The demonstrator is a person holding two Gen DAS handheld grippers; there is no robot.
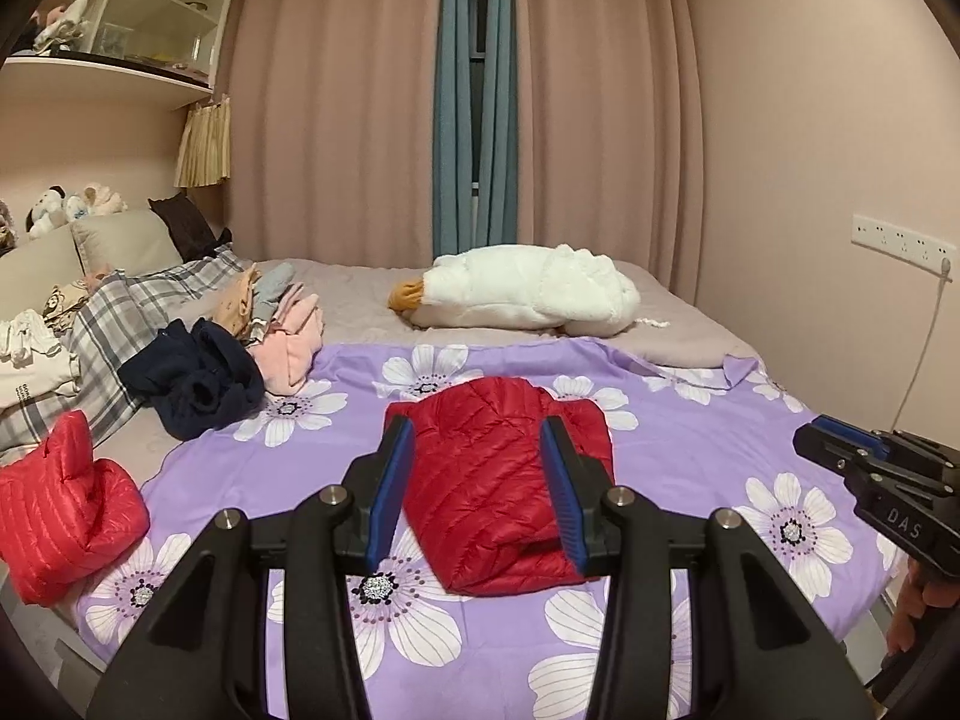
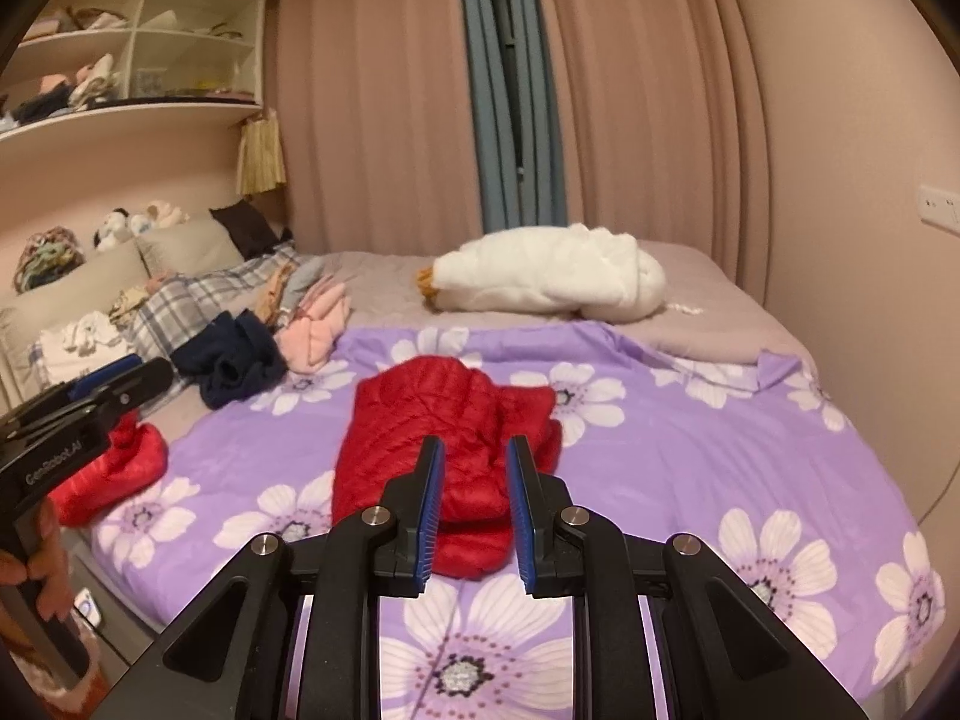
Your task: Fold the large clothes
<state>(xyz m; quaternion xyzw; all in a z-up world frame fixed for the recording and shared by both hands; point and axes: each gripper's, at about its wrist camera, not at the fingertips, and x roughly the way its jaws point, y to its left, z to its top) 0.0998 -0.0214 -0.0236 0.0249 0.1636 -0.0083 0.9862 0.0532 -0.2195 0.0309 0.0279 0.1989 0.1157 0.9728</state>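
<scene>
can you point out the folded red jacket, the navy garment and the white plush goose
folded red jacket (image 1: 492,480): left wrist view, middle of its quilted top panel
navy garment (image 1: 195,378): left wrist view, centre of the crumpled heap
white plush goose (image 2: 552,273): right wrist view, middle of its white body

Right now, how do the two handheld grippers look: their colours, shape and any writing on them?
Both are black plastic. The left gripper and the right gripper each have two flat fingers lined with ribbed blue pads, on angular linkage arms with round silver pivot pins. White lettering marks the bodies: one reads "DAS", the other "GenRobot.AI". No cables or sleeves show.
</scene>
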